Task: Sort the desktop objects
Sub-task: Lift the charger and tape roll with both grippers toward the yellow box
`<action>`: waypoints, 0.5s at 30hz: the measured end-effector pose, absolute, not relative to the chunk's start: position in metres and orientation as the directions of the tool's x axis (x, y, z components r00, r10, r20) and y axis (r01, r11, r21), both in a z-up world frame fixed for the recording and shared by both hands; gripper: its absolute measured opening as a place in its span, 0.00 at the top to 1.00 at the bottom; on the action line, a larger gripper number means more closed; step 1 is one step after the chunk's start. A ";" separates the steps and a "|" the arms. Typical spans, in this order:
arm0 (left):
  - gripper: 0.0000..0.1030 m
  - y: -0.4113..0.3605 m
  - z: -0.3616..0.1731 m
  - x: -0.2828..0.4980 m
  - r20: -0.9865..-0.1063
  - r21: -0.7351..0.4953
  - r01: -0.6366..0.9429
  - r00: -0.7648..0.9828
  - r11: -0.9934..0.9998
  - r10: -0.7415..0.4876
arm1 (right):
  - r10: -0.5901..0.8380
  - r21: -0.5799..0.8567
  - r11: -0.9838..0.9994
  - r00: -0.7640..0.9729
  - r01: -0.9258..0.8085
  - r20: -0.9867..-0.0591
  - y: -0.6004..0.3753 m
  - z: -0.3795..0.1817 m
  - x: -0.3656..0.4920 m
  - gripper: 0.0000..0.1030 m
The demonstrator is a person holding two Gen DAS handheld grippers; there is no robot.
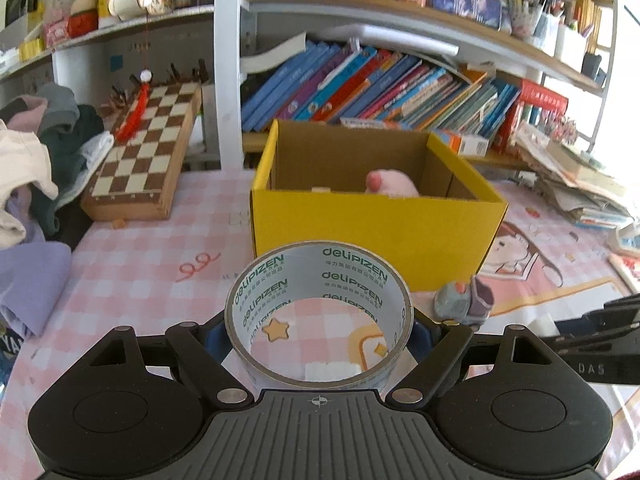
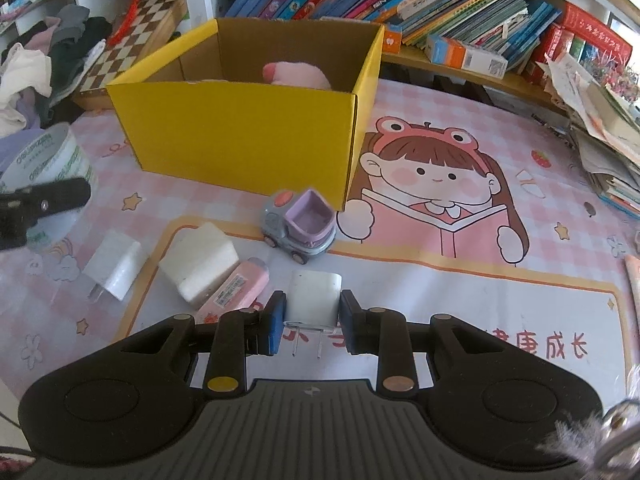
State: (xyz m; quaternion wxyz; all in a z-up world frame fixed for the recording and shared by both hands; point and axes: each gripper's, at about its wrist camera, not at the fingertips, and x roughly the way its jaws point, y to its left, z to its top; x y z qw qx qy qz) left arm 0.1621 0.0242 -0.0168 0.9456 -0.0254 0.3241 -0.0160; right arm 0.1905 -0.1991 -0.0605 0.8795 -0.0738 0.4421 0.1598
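Note:
My left gripper is shut on a wide roll of clear tape, held above the mat in front of the yellow cardboard box. The same tape roll shows at the left of the right wrist view. My right gripper is shut on a white plug charger, prongs pointing back toward the camera, lifted off the mat. A pink plush toy lies inside the yellow box. On the mat sit a small toy car, a second white charger, a white block and a pink tube.
A chessboard and a pile of clothes lie at the left. Shelves of leaning books stand behind the box, and stacked papers crowd the right. A pink cartoon mat covers the table.

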 end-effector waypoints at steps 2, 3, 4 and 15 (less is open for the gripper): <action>0.18 0.023 -0.012 0.158 -0.600 -0.058 0.025 0.798 0.998 -0.055 | 0.220 0.012 0.937 0.562 -0.349 -0.798 -0.199 -0.058 0.184 0.74; 0.18 0.023 -0.010 0.156 -0.595 -0.057 0.031 0.801 0.998 -0.059 | 0.221 0.012 0.937 0.564 -0.350 -0.796 -0.199 -0.057 0.181 0.74; 0.18 0.022 -0.007 0.154 -0.591 -0.056 0.037 0.805 0.998 -0.063 | 0.221 0.012 0.937 0.565 -0.350 -0.795 -0.199 -0.056 0.177 0.74; 0.18 0.016 0.008 0.137 -0.573 -0.046 0.110 0.811 0.993 -0.116 | 0.251 0.024 0.923 0.555 -0.384 -0.793 -0.193 -0.047 0.149 0.74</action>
